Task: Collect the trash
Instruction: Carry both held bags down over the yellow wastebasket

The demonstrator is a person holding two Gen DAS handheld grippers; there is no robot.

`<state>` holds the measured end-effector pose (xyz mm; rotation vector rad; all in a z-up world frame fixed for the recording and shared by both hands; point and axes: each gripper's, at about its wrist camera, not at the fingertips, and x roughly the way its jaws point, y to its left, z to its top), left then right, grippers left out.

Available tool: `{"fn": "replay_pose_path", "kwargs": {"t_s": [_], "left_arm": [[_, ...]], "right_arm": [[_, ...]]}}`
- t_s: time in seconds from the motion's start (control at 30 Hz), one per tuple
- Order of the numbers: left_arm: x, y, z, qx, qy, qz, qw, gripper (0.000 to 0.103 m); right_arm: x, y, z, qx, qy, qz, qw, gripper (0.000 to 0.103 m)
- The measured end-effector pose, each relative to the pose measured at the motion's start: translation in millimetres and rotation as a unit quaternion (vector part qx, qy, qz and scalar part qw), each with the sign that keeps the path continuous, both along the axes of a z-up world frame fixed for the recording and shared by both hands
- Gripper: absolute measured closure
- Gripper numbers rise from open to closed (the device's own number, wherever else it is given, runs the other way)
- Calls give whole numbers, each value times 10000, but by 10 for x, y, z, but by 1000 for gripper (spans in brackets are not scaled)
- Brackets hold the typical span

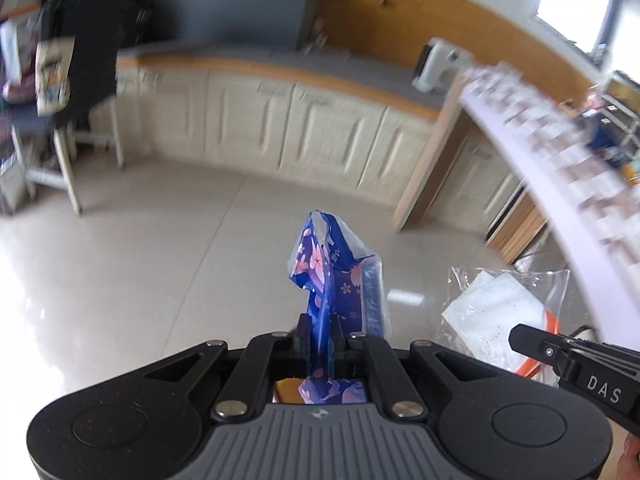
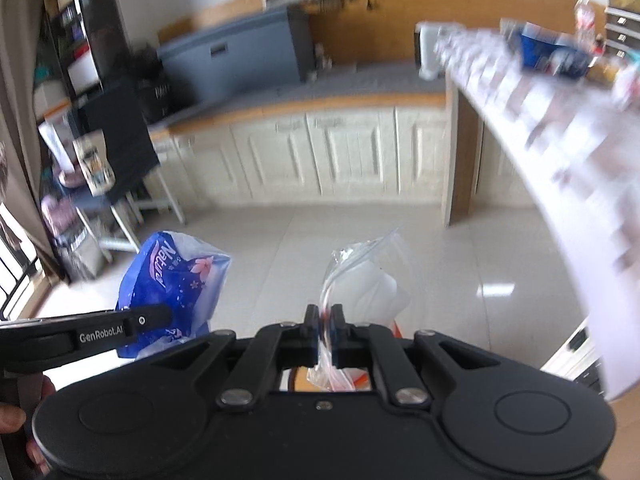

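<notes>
The left gripper pinches a blue wrapper tight, up in the air over the floor. The right gripper pinches a clear bag the same way, just beside it. In front lies a wide stretch of bare tiles, all the way to the cabinets. A white table edge curves close by on the right. The room is blurry. The lower ends of both pieces of trash are hidden behind the grippers. A hand peeks in, cut off.
</notes>
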<state>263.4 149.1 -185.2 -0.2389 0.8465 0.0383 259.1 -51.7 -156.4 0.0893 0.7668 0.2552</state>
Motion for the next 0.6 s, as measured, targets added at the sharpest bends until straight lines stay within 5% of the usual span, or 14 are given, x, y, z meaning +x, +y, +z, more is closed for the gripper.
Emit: {"fn": "replay_pose_path", "kwargs": {"t_s": [0.23, 0.6], "left_arm": [[373, 134, -817, -38, 814, 43, 9967, 96], [997, -121, -1738, 51, 1487, -396, 9881, 96]], "right_arm": [[470, 72, -833, -101, 828, -79, 9965, 97], [1071, 9, -1883, -136, 1669, -286, 9855, 97]]}}
